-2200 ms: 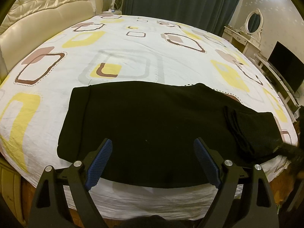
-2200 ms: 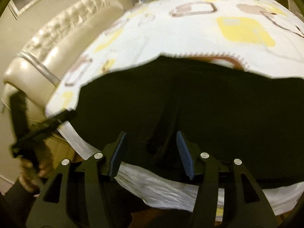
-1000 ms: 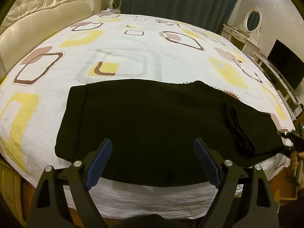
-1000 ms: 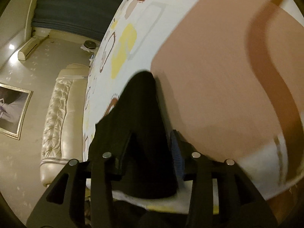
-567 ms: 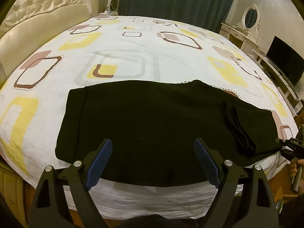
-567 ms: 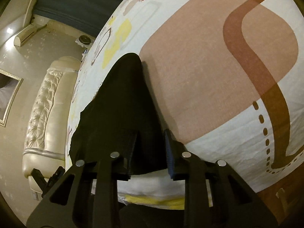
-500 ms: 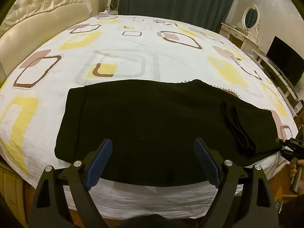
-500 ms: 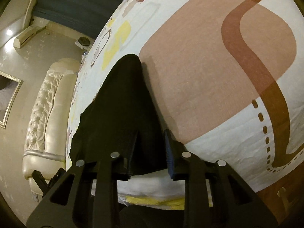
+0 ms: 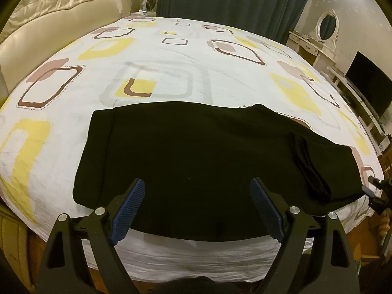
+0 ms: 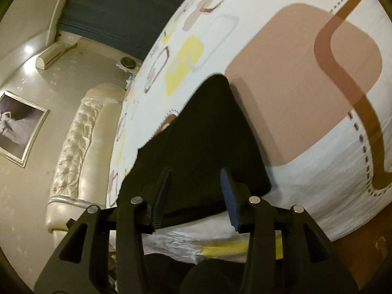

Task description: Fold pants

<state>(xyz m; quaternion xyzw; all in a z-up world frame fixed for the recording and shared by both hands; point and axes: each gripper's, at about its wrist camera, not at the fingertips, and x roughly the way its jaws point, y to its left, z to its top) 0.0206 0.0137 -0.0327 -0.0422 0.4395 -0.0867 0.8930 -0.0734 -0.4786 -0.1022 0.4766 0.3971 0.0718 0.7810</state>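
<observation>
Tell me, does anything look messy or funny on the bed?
Mostly tidy. The black pants lie flat across the near edge of the patterned bedsheet. One odd bit: a bunched ridge of fabric near their right end, by the right gripper. The left gripper hangs open.

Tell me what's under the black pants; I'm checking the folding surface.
The black pants lie flat on a patterned bedsheet; its squares run under their far edge. Whatever the fabric covers cannot be seen.
</observation>
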